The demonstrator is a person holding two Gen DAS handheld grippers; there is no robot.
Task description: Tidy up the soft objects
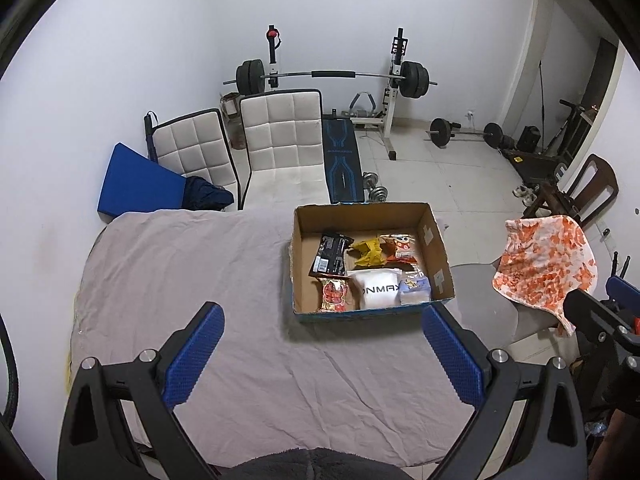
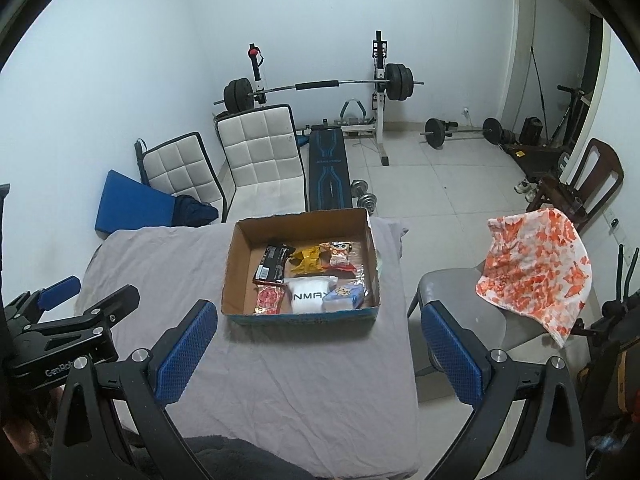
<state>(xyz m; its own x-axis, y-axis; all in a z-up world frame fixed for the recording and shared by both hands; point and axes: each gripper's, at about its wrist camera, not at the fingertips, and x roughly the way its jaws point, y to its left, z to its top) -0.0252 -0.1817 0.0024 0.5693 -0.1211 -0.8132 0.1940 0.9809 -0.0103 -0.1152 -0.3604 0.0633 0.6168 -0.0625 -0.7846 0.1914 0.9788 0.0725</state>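
A grey sheet [image 1: 248, 320] covers the table, and toward its far right side sits an open cardboard box [image 1: 436, 258] holding soft packets: a white pouch [image 1: 378, 290] at the near wall, a black packet [image 1: 330, 254] and a crumpled yellow one [image 1: 366, 252] behind it, a red one [image 1: 334, 296] at the near left. The left gripper [image 1: 322, 340] and right gripper [image 2: 318, 334] hang above the near sheet, fingers spread wide and empty. An orange-and-white cloth [image 2: 536, 270] drapes over a chair to the right.

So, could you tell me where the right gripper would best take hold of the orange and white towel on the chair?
Probably the low hanging corner, approached from the front. The towel drapes off the chair, so that corner hangs free and thin enough for the open right gripper.
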